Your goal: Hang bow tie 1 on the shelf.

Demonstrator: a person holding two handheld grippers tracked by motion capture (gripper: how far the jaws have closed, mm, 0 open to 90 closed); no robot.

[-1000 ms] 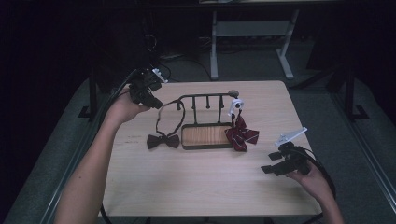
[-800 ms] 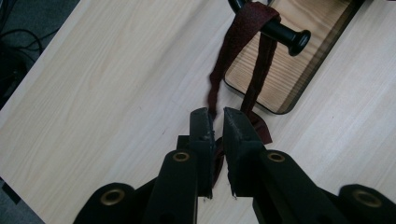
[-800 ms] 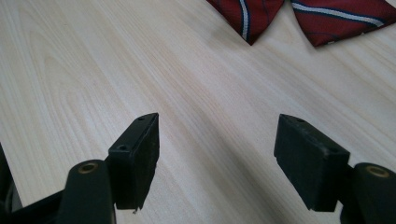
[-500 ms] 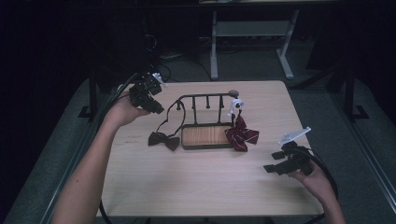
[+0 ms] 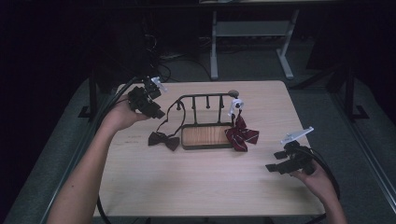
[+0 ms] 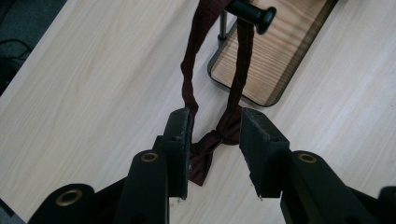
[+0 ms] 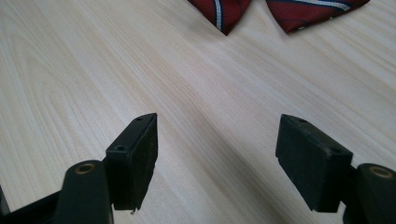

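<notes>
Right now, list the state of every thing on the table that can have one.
Dark bow tie: lying on the table, strap looped over the rack's end peg.
Striped bow tie: draped against the rack's right end.
Rack: upright, tray bare.
Left claw: open, straddling the dark tie's strap.
Right claw: open, holding nothing.
</notes>
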